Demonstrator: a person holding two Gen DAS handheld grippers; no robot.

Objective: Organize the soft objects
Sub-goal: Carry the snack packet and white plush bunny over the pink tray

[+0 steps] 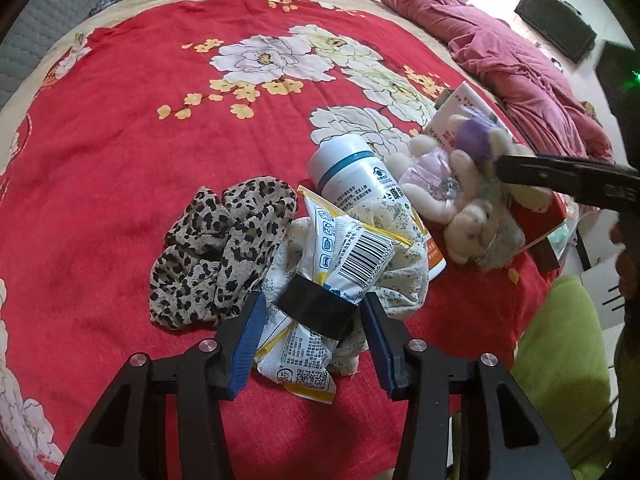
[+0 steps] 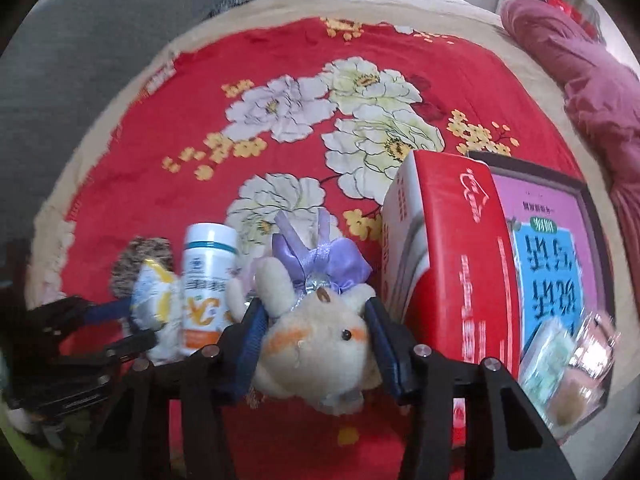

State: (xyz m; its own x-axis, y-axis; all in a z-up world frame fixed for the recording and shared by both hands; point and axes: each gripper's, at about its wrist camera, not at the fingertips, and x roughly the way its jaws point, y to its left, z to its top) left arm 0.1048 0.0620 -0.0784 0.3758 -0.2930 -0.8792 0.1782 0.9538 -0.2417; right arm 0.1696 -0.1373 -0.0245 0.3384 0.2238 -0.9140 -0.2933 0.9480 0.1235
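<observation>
A cream plush rabbit (image 2: 320, 344) with a purple bow lies on the red flowered bedspread (image 1: 120, 140). My right gripper (image 2: 316, 344) is shut on its head, a blue pad pressed into each side. In the left wrist view the rabbit (image 1: 472, 216) lies at the right, with a black finger of the right gripper (image 1: 560, 176) across it. My left gripper (image 1: 316, 344) is closed on a white and yellow snack packet (image 1: 344, 256) with a black band, which rests on a crumpled white flowered cloth (image 1: 400, 272). Just to its left is a leopard-print cloth (image 1: 216, 256).
A white bottle (image 1: 352, 176) with a teal band lies between the packet and the rabbit. A red box (image 2: 452, 240) and a pink-covered book (image 2: 560, 248) stand right of the rabbit, with clear plastic packs (image 2: 572, 360) beside them. A pink quilt (image 1: 500, 52) lines the far right edge.
</observation>
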